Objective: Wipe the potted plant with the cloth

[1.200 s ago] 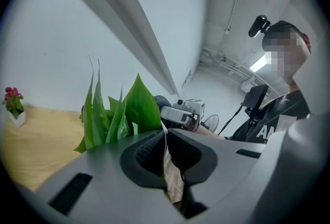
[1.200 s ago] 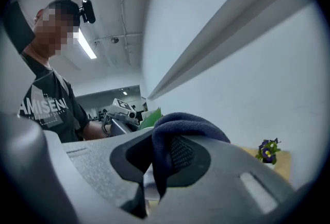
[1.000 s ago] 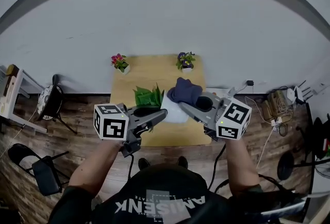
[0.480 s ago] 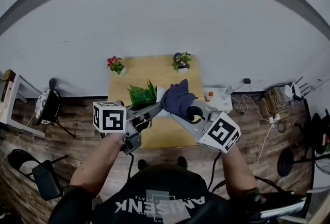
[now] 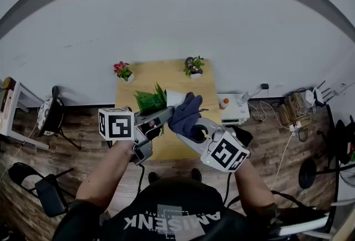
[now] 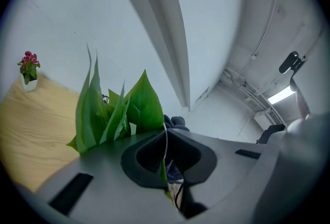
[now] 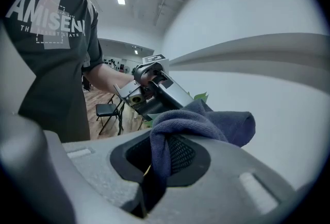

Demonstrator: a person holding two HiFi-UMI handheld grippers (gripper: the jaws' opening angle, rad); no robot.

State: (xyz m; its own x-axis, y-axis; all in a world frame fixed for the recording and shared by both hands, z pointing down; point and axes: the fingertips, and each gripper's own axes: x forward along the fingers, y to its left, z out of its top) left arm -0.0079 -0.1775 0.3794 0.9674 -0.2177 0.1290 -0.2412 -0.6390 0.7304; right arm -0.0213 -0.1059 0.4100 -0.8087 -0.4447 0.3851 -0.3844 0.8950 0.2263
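The potted plant (image 5: 148, 100), broad green leaves in a white pot (image 5: 175, 97), stands on the wooden table (image 5: 166, 76). My left gripper (image 5: 168, 114) reaches in from the left. Its jaws have just been closing and are shut on the thin edge of a leaf (image 6: 145, 106), which runs down the seam of the left gripper (image 6: 165, 138). My right gripper (image 5: 187, 128) is shut on the dark blue cloth (image 5: 186, 111), which bunches right beside the left gripper's tip. In the right gripper view the cloth (image 7: 209, 121) spills over the right gripper (image 7: 157, 153), a leaf tip (image 7: 200, 97) showing behind it.
Two small flower pots stand at the table's back edge, a pink one (image 5: 122, 70) on the left and a purple one (image 5: 192, 66) on the right. A white unit (image 5: 236, 108) with cables sits on the floor to the right; dark chairs (image 5: 50, 190) stand at the left.
My right gripper has rolled and come down and to the left, bringing the cloth against the plant's leaves and the left gripper's tip. The left gripper has shifted slightly toward the leaves.
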